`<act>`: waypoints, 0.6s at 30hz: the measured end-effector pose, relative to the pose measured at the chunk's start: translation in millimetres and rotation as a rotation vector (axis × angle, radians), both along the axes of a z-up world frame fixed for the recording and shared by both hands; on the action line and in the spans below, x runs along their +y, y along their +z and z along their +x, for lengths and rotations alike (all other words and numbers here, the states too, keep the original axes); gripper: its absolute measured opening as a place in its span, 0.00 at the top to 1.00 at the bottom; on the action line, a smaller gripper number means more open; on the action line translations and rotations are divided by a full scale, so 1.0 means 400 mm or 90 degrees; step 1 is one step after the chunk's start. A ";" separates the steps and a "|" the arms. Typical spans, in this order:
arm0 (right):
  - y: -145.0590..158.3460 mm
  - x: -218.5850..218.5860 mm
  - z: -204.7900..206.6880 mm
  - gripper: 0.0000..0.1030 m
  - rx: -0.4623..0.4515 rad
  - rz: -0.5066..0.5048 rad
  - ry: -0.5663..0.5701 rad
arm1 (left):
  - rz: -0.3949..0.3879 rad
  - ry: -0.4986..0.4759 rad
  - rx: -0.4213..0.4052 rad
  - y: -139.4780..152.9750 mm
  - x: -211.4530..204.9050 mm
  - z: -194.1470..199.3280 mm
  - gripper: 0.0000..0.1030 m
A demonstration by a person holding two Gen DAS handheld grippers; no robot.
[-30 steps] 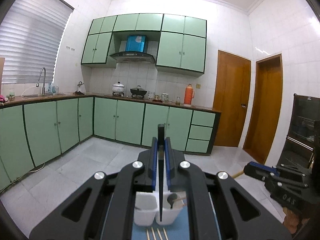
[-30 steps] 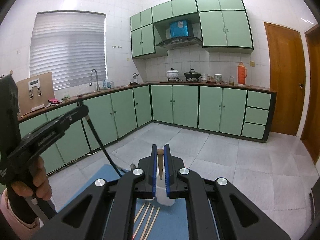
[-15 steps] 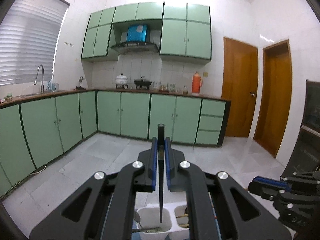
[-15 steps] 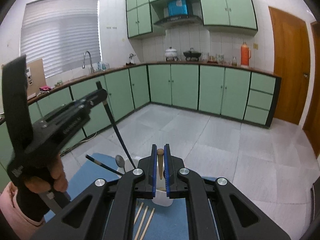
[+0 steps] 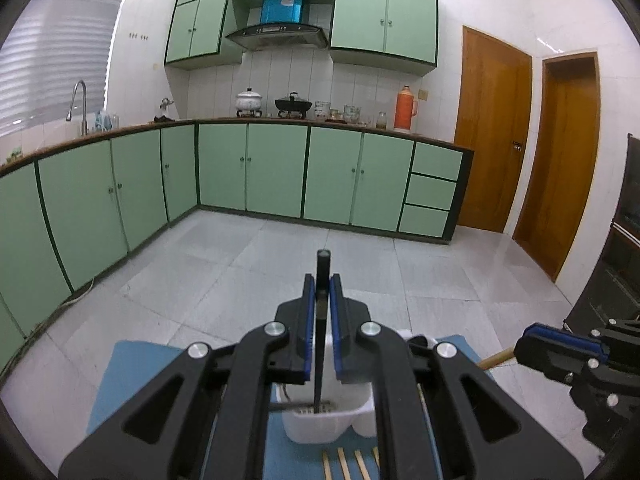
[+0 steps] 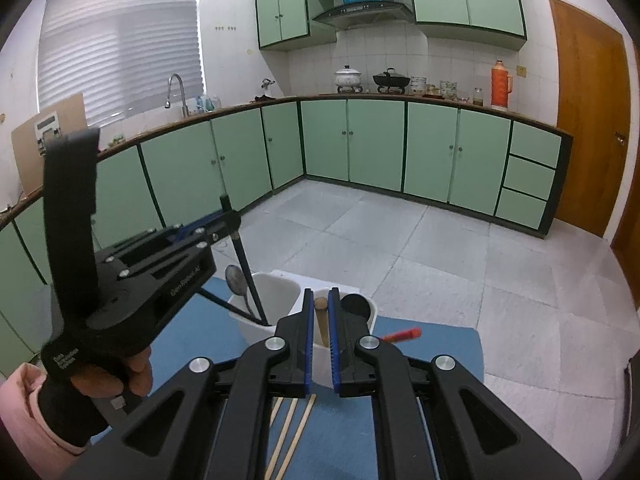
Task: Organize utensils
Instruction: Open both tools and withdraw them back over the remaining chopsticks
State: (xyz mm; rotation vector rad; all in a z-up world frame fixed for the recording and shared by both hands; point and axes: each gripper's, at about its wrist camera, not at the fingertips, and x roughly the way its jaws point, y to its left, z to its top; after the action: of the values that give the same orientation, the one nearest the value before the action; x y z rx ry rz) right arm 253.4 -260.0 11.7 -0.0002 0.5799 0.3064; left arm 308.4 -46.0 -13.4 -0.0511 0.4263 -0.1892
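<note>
A white two-compartment holder (image 6: 280,292) stands on a blue mat (image 6: 192,332). My left gripper (image 5: 322,280) is shut on a thin black utensil (image 5: 321,320) whose lower end dips into the holder's (image 5: 320,424) left compartment. In the right wrist view that left gripper (image 6: 228,216) and its black utensil (image 6: 248,272) appear at the left, held by a hand. A metal spoon (image 6: 236,280) leans in the same compartment. My right gripper (image 6: 321,296) is shut on a wooden-handled utensil (image 6: 321,320) above the right compartment, which holds a black round-headed utensil (image 6: 354,308). The right gripper (image 5: 560,346) also shows at the left wrist view's right edge.
Several wooden chopsticks (image 6: 288,432) lie on the mat in front of the holder. A red-handled item (image 6: 400,334) lies behind it. Beyond the mat are a grey tiled floor (image 6: 400,240), green kitchen cabinets (image 6: 376,144) and a dark cabinet (image 5: 624,248) at the right.
Both grippers have sunk toward the holder and tilted downward. The black utensil's tip now sits inside the left compartment. The wooden handle has come down over the right compartment.
</note>
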 end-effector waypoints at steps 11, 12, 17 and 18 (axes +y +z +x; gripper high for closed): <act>0.007 -0.023 -0.138 0.60 -0.088 0.002 -0.032 | -0.020 -0.012 -0.030 0.014 0.047 -0.141 0.48; 0.005 -0.024 -0.157 0.60 -0.096 -0.001 -0.040 | -0.021 -0.014 -0.032 0.015 0.045 -0.153 0.47; -0.032 -0.038 -0.251 0.57 -0.112 0.013 -0.077 | -0.012 -0.009 -0.048 0.011 0.055 -0.251 0.38; -0.042 -0.042 -0.262 0.57 -0.110 0.016 -0.081 | -0.009 -0.009 -0.052 0.007 0.059 -0.274 0.36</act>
State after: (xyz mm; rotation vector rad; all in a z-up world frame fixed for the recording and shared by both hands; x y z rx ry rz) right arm 148.5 -276.6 -5.3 0.0340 0.4028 0.1884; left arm 198.6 -22.2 -10.5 -0.0543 0.3447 -0.2071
